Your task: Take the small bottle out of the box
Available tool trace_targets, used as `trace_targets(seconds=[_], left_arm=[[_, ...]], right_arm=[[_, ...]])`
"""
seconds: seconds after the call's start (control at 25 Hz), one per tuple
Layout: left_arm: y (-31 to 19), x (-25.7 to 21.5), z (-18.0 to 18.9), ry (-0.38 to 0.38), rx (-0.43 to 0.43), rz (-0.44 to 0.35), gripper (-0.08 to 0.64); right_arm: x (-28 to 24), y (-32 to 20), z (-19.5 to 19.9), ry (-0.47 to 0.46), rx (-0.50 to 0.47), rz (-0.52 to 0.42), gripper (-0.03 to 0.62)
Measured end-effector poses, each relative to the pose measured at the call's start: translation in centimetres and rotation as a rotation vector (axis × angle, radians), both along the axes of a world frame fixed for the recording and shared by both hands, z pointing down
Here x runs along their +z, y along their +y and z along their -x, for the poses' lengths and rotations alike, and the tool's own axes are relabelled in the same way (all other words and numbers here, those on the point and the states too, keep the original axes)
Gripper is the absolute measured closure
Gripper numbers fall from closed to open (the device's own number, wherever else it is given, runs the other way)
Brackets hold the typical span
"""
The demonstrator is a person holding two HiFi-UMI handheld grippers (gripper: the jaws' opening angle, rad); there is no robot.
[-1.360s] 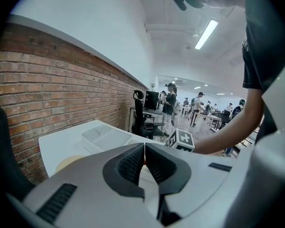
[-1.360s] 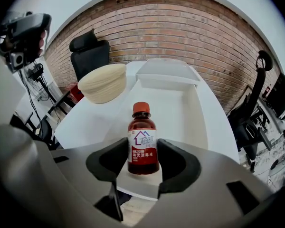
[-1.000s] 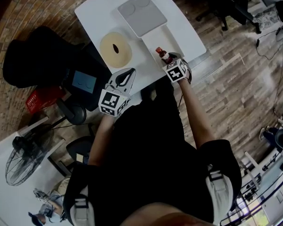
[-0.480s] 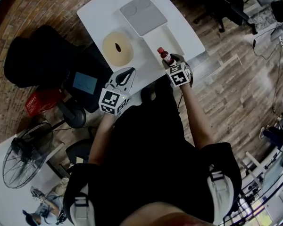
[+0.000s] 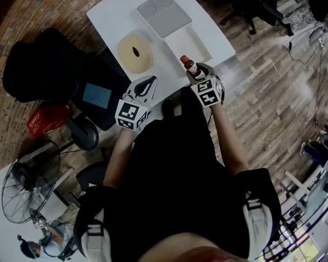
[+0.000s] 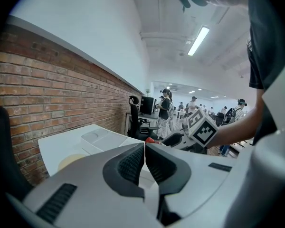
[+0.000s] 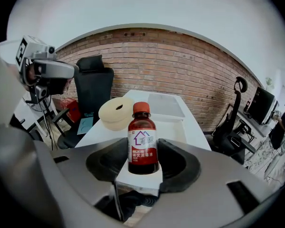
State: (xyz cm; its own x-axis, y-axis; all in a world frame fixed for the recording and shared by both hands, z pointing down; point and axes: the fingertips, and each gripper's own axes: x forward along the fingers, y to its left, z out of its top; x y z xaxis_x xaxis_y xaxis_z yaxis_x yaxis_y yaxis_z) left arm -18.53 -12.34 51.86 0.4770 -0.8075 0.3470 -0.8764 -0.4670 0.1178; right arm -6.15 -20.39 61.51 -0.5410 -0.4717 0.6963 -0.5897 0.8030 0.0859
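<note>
My right gripper has its jaws clamped on the small bottle, pads pressing its lower body from both sides at the centre of the right gripper view. The bottle stands upright, long axis vertical, cap up. It is dark reddish-brown with an orange-red cap and a white label with a house logo facing the camera. My left gripper has its jaws closed together on nothing. Beyond the bottle, on the white table, lies the open white box, its nearer end just beside the bottle. A cream tape roll sits to its left, and a grey lid lies above it in the head view.
</note>
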Motion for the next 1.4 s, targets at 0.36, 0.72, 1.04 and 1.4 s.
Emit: trace_targets(seconds=[0.36, 0.72, 1.04, 1.4], left_arm=[[-0.2, 0.1, -0.2, 0.011, -0.011, -0.009, 0.538], [-0.5, -0.2, -1.1, 0.022, 0.000, -0.022, 0.538], [0.2, 0.0, -1.9, 0.015, 0.044, -0.017, 0.537], [1.1, -0.4, -1.8, 0.022, 0.039, -0.029, 0.538]], right_arm=[[-3.9, 2.2, -0.5, -0.043, -0.014, -0.045, 0.394], [-6.1, 1.6, -3.3, -0.071, 0.031, -0.116, 0.394], [-6.9, 2.6, -5.5, -0.083, 0.100, -0.168, 0.394], [-6.8, 4.4, -6.6, -0.083, 0.135, -0.175, 0.394]])
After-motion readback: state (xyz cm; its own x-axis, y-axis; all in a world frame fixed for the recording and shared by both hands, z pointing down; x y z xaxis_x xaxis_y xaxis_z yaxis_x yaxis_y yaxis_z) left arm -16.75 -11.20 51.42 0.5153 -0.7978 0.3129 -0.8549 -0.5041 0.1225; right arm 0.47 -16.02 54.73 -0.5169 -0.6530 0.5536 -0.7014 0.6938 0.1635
